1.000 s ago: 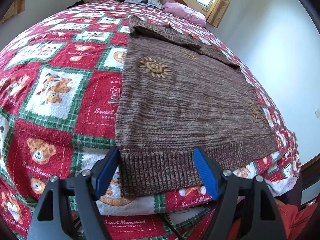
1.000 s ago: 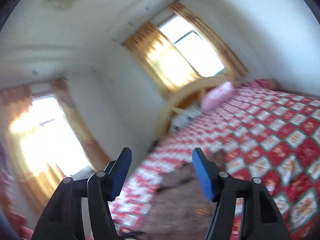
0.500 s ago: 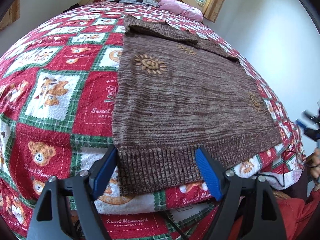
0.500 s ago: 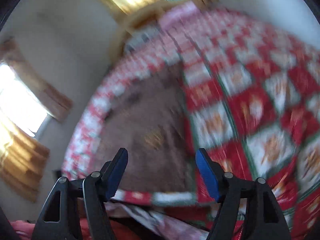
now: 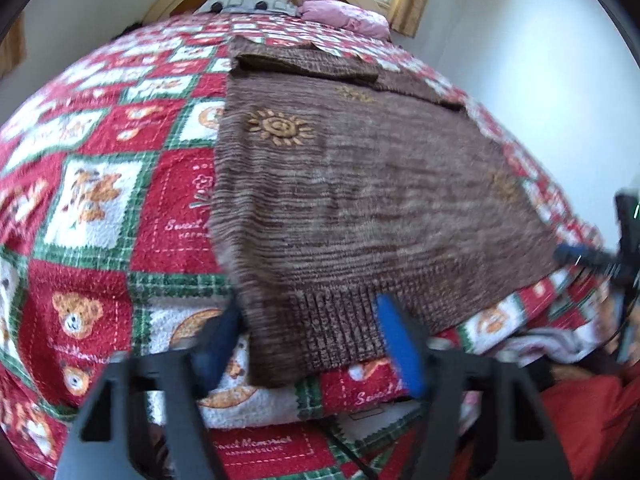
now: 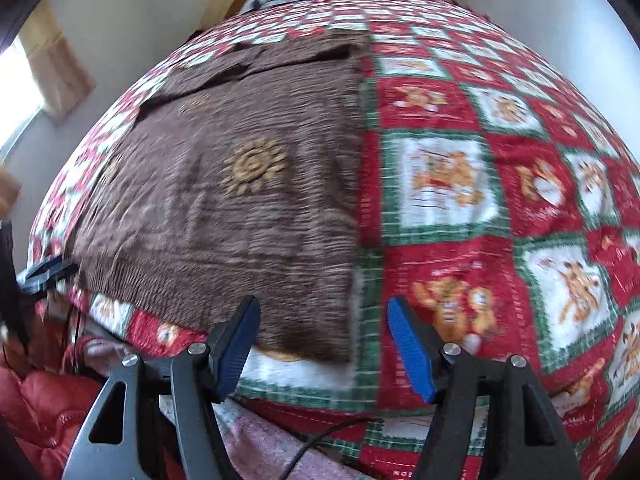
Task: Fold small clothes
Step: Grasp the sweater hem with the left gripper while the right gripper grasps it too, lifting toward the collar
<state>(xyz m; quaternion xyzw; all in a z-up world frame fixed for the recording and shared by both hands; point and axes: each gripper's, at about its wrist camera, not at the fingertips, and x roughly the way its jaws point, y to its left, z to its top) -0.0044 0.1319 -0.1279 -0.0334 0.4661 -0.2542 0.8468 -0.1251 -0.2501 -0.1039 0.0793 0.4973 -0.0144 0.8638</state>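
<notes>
A brown knitted sweater (image 5: 360,200) with orange sun motifs lies flat on a quilted bed, sleeves folded across its far end. In the left wrist view my left gripper (image 5: 310,340) sits at the near left corner. Its jaws are closing, with the ribbed hem (image 5: 328,324) between the blue pads; I see no firm pinch. In the right wrist view the sweater (image 6: 248,200) fills the left half. My right gripper (image 6: 324,348) stands open just short of the near right corner, over the hem's edge. Each gripper shows small at the other view's side edge.
The red, green and white bear quilt (image 6: 460,184) covers the bed. A grey pillow (image 5: 252,2) and a pink pillow (image 5: 344,16) lie by the wooden headboard. A person's red padded jacket (image 6: 44,412) and a black cable (image 6: 320,436) are at the near edge.
My right gripper swung down from facing the windows and wall to the sweater's near right corner. The left gripper's jaws narrowed around the hem, and the left hand hardly moved.
</notes>
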